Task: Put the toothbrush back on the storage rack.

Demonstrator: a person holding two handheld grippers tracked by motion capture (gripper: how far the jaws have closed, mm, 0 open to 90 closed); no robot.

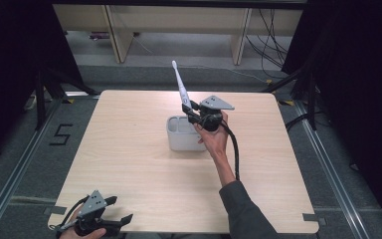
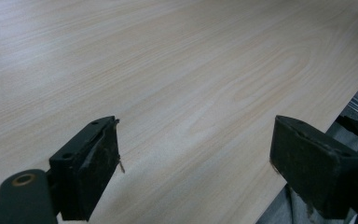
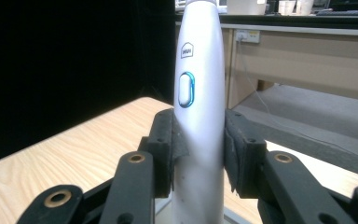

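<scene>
Right tongs (image 1: pixel 195 112) are pinching a white electric toothbrush (image 1: pixel 181 87) by its thick handle, one black pad pressed on each side. In the right gripper view the toothbrush (image 3: pixel 198 121) stands up between the pads, with its blue-ringed button (image 3: pixel 186 89) facing the camera. From the high view the brush leans back and to the left, with its small head up in the air. Its bottom end is just above, or maybe just inside, a grey holder box (image 1: pixel 183 134) that sits near the middle of the bench (image 1: pixel 129 169). I cannot tell if the bottom touches the box.

Left tongs (image 1: pixel 110 222) are spread wide with nothing in them. They rest low at the near left corner of the bench, well apart from the box.

What could go wrong? The handle is smooth and round, and the pads hold it low down, so the long top part could tip over or slide if the squeeze gets weak. The brush is tilted, so its bottom could bump the rim of the box and push the box along, since nothing holds the box still. If the tongs let go while the brush leans, it might fall onto the bench
</scene>
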